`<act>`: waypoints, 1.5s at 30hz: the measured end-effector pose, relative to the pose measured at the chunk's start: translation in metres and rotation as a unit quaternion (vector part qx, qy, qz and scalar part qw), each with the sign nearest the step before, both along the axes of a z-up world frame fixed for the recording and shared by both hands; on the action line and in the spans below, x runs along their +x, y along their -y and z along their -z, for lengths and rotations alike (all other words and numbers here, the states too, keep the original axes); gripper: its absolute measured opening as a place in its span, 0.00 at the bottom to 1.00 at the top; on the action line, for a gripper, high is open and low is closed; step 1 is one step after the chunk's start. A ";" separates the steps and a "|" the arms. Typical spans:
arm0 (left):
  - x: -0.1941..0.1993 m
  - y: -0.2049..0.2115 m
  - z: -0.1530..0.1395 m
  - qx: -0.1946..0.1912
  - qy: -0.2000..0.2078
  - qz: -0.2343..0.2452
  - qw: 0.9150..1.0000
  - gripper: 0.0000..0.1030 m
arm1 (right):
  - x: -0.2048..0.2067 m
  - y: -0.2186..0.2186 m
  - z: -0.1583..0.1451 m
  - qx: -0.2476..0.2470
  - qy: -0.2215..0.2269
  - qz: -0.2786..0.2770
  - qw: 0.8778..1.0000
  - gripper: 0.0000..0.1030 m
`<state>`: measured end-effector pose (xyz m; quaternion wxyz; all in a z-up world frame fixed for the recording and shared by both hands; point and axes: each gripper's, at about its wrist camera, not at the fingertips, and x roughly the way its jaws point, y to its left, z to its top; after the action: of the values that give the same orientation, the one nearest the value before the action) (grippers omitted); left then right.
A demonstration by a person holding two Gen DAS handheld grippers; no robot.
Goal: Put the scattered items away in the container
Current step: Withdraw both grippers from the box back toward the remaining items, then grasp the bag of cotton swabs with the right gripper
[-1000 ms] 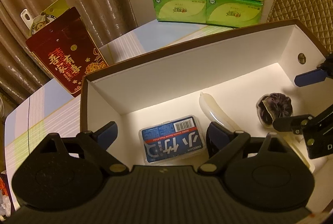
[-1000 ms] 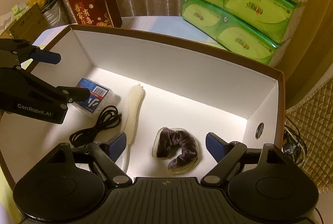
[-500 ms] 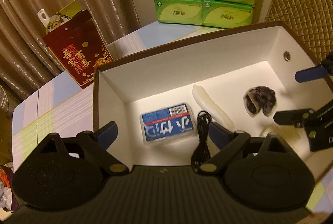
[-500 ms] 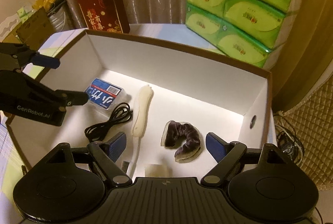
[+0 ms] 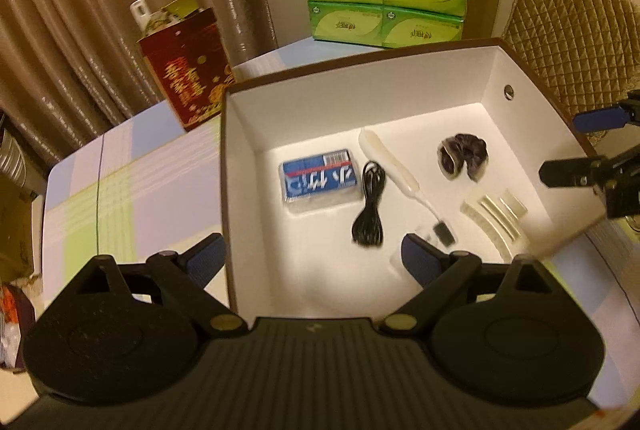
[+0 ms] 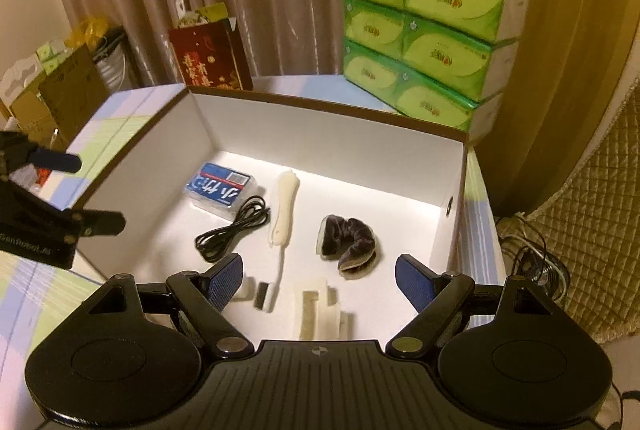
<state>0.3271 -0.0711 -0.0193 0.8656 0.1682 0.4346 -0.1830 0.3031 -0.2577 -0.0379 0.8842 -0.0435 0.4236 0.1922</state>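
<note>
container [image 5: 240,190] holds cable [image 5: 370,206], brush [image 6: 284,206] etc — both claws, left claw [image 5: 312,262] & right claw [image 6: 318,280], released w/ nothing held — risk: a low claw clips the rim, shoving it.

Warm dim light, box floor glaring, slight blur, fisheye-bent edges.

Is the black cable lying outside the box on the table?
No, the black cable lies coiled on the white floor inside the box, between the blue packet and the white brush.
</note>
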 end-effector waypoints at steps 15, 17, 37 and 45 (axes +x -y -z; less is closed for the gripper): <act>-0.070 -0.049 -0.003 -0.022 -0.005 -0.038 0.999 0.90 | -0.055 -0.002 -0.012 0.020 0.009 0.015 1.000 0.78; -0.077 -0.054 0.002 -0.025 -0.013 -0.044 0.999 0.89 | -0.062 -0.001 -0.012 0.025 0.008 0.018 0.999 0.78; -0.157 -0.087 0.052 -0.032 -0.079 -0.097 0.992 0.86 | -0.134 -0.010 0.028 0.040 -0.037 -0.009 0.998 0.78; -0.171 -0.097 0.065 -0.023 -0.094 -0.108 0.989 0.85 | -0.161 -0.021 0.049 0.034 -0.059 -0.050 0.996 0.78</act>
<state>0.1565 0.0258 -0.0847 0.8393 0.0827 0.5252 -0.1133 0.1423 -0.2365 -0.0864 0.8478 -0.0231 0.4660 0.2521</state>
